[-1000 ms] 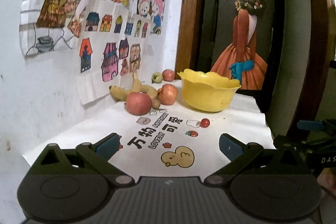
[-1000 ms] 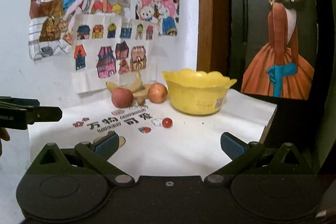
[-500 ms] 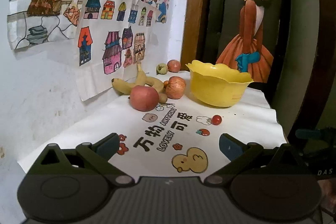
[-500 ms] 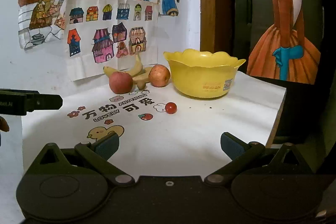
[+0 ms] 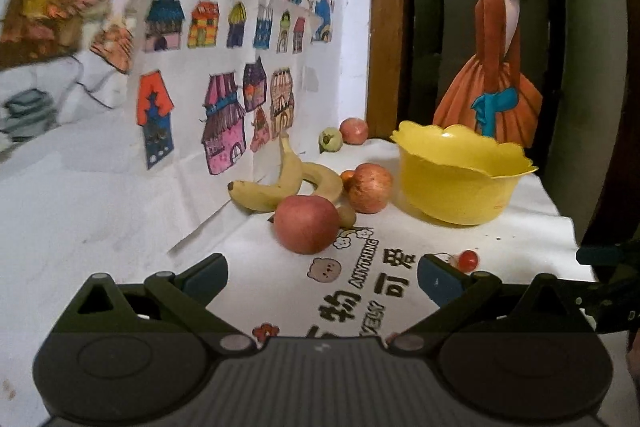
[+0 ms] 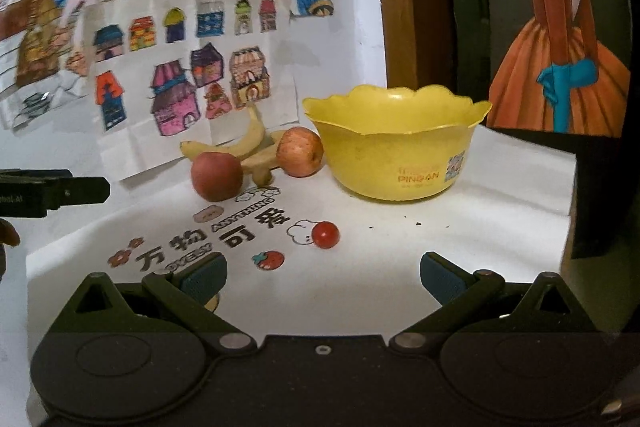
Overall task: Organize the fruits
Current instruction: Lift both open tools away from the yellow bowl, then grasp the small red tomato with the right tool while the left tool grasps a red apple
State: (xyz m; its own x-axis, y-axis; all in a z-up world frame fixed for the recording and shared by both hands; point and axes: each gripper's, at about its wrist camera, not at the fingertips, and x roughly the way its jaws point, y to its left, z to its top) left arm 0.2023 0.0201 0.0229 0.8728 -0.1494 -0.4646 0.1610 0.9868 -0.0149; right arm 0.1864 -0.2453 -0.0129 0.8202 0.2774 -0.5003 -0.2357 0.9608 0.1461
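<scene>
The left gripper (image 5: 322,273) is hovering above the white printed table cover (image 5: 520,247) with its two blue-padded fingers spread wide apart and nothing between them. The right gripper (image 6: 323,273) is likewise hovering over the cover, fingers wide apart and gripping nothing. Ahead of the left gripper, a red apple (image 5: 307,224) is sitting on the cover, with the bananas (image 5: 276,183) lying just behind it against the wall. A second apple (image 5: 369,187) is resting beside the bananas, close to the yellow bowl (image 5: 460,183) but not visibly touching it. The yellow bowl is standing upright toward the rear right of the cover; its interior, as far as the views are showing it, is holding no fruit. A small red cherry tomato (image 6: 325,234) is lying alone on the cover in front of the bowl, well apart from the apples. In the left wrist view, a third apple (image 5: 354,131) and a small green fruit (image 5: 331,139) are sitting side by side at the far corner against the wall. Children's coloured drawings (image 6: 180,83) are hanging on the wall behind the fruit, and a painted figure in an orange dress (image 5: 496,67) is showing on the dark panel behind the bowl.
</scene>
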